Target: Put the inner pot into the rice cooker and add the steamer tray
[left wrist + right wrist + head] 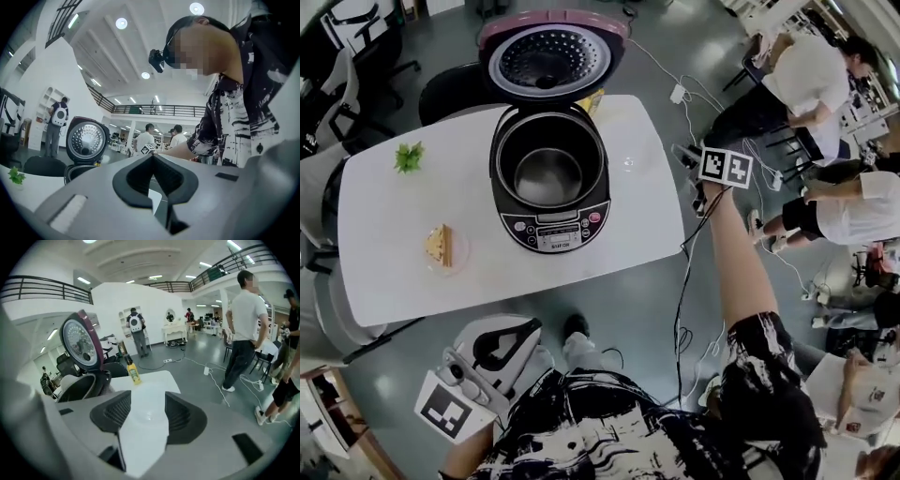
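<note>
Table (pixel 384 244) white w/ rice cooker (pixel 548 178), grey floor (pixel 623 305).

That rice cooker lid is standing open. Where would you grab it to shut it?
Probably the lid by its pink free edge, opposite the hinge, coming from above: it stands open behind the rice cooker, so that edge is topmost and clear, with most leverage.

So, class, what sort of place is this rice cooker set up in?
Likely a large open-plan lab or workshop, not a home kitchen: a railed mezzanine runs above the hall, cables trail across the grey floor, and several people are busy near the white table.
</note>
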The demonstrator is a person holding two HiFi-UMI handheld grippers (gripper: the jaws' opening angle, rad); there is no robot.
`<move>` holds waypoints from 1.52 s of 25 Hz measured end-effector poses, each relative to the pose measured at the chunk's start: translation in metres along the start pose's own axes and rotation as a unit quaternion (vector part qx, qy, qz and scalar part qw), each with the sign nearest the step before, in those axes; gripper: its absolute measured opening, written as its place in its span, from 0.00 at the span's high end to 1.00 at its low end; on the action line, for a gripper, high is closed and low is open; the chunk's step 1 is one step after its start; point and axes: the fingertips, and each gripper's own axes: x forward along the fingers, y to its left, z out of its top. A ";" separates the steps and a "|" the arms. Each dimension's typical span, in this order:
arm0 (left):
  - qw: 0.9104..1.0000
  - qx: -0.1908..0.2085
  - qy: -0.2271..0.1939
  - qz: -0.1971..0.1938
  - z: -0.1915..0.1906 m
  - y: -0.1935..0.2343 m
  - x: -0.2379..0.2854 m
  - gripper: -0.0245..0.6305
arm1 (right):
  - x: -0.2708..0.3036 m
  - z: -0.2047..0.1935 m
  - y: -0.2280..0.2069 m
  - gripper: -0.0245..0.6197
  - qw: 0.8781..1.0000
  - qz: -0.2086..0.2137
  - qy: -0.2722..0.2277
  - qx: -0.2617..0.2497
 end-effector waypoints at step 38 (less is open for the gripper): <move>0.998 -0.013 0.047 0.043 -0.047 0.017 0.028 0.96 | 0.144 -0.140 -0.099 0.96 0.961 -0.151 0.197 0.118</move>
